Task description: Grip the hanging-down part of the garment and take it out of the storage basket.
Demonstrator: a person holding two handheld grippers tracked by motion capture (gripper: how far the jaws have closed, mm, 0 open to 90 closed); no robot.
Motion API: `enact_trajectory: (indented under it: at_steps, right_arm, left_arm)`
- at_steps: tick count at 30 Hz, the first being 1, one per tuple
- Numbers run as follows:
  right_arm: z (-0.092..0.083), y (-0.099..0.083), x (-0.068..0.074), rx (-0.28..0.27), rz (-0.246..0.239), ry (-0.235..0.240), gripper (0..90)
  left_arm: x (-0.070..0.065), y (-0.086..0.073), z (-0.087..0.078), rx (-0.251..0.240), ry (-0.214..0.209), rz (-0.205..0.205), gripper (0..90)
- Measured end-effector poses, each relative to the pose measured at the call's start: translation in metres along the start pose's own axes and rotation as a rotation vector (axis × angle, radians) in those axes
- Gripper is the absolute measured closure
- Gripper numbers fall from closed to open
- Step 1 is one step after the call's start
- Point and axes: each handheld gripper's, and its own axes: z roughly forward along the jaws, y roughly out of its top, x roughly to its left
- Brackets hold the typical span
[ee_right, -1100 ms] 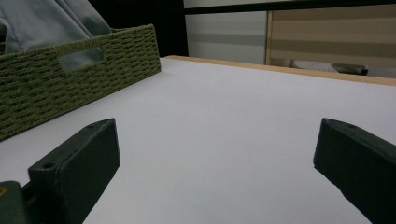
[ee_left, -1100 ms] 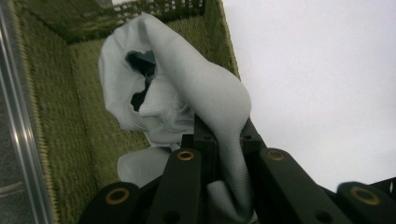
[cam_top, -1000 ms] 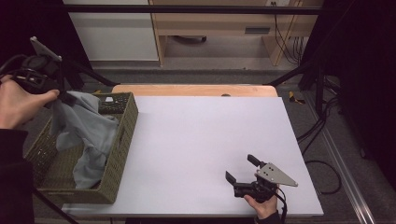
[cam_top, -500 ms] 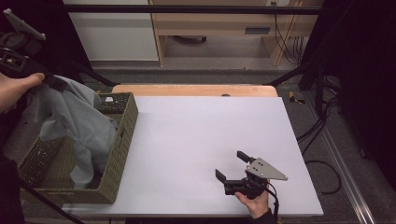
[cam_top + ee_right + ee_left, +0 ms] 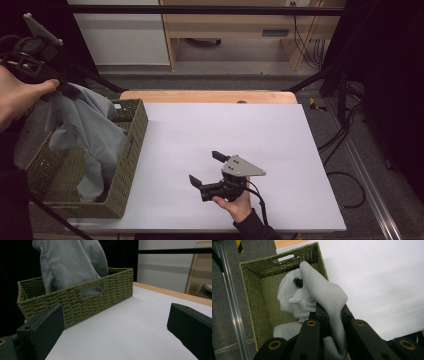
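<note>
A grey cloth hangs from my left gripper, which is shut on its top edge, high above the left side of the table. The cloth's lower end still lies inside the green woven basket at the table's left edge. In the left gripper view the cloth is pinched between the jaws, with the basket below. My right gripper rests low over the white table near the front, open and holding nothing. It faces the basket, with the cloth rising from it.
The white table top stretches right of the basket. A wooden strip borders its far edge. Black frame bars and cables stand at the right, and a metal rail runs beside the basket on the floor.
My left gripper has gone up and then come back a little to the right, lifting the cloth out of the basket. The right gripper has slid left along the table, toward the basket.
</note>
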Motion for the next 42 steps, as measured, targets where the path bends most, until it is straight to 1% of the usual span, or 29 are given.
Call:
enact_trajectory:
  at_steps: [1,2,3,4,5,6,7,8,9,10,11,12,16,18,19,20,22,23,30,35,40,42]
  right_arm:
    - [0.013,0.004,0.005,0.000,0.005,0.018,1.7]
    - [0.013,0.004,0.005,0.000,0.005,0.018,1.7]
    - [0.019,0.005,0.007,0.002,-0.002,0.025,1.7]
    - [0.030,0.008,0.011,0.006,0.012,0.041,2.0]
    - [0.030,0.008,0.011,0.006,0.012,0.041,2.0]
    - [0.035,0.009,0.012,0.009,0.007,0.047,2.3]
    - [0.046,0.012,0.013,0.004,0.021,0.069,2.9]
    - [0.046,0.012,0.013,0.004,0.021,0.069,2.9]
    - [0.051,0.013,0.014,0.008,0.035,0.073,3.0]
    - [0.060,0.015,0.015,0.007,0.045,0.085,3.3]
    - [0.065,0.017,0.016,0.009,0.050,0.084,3.3]
    - [0.069,0.018,0.016,0.005,0.046,0.090,3.5]
    - [0.085,0.023,0.018,0.003,0.058,0.118,4.4]
    - [0.094,0.025,0.020,0.003,0.053,0.121,4.5]
    - [0.098,0.027,0.021,0.005,0.063,0.124,4.8]
    - [0.098,0.027,0.021,0.005,0.063,0.124,4.8]
    - [0.105,0.029,0.024,0.010,0.061,0.130,4.9]
    - [0.109,0.030,0.025,0.006,0.048,0.134,5.0]
    - [0.132,0.035,0.037,0.010,0.043,0.166,5.8]
    - [0.145,0.037,0.048,0.019,0.049,0.184,5.9]
    - [0.158,0.039,0.059,0.026,0.028,0.198,6.2]
    - [0.162,0.039,0.063,0.031,0.031,0.202,6.9]
  left_arm:
    - [0.000,0.000,0.000,0.000,-0.001,0.001,82.5]
    - [0.000,0.000,0.000,0.001,-0.001,0.001,82.5]
    - [0.000,0.000,0.001,0.003,-0.001,0.001,82.5]
    - [0.001,0.000,0.001,0.005,-0.002,0.002,82.5]
    - [0.001,-0.001,0.001,0.006,0.000,0.000,82.5]
    - [0.001,-0.001,0.002,0.007,-0.001,0.001,82.5]
    - [0.002,-0.001,0.003,0.007,-0.003,0.001,82.5]
    - [0.002,-0.002,0.003,0.007,-0.004,0.001,82.5]
    - [0.003,-0.002,0.004,0.009,-0.005,0.001,82.5]
    - [0.004,-0.003,0.005,0.010,-0.006,0.000,82.5]
    - [0.004,-0.003,0.005,0.013,-0.006,-0.001,82.5]
    - [0.005,-0.003,0.006,0.014,-0.006,-0.002,82.6]
    - [0.006,-0.004,0.006,0.014,-0.006,-0.002,82.5]
    - [0.005,-0.003,0.007,0.016,-0.008,-0.001,82.5]
    - [0.005,-0.003,0.007,0.016,-0.006,0.000,82.5]
    - [0.004,-0.003,0.007,0.016,-0.007,0.001,82.5]
    - [0.004,-0.003,0.008,0.016,-0.008,0.003,82.5]
    - [0.004,-0.003,0.008,0.016,-0.008,0.005,82.5]
    - [0.004,-0.002,0.010,0.019,-0.013,0.006,82.5]
    - [0.005,-0.002,0.012,0.023,-0.013,0.007,82.5]
    - [0.003,-0.001,0.012,0.026,-0.012,0.011,82.5]
    - [0.003,-0.001,0.011,0.026,-0.012,0.015,82.5]
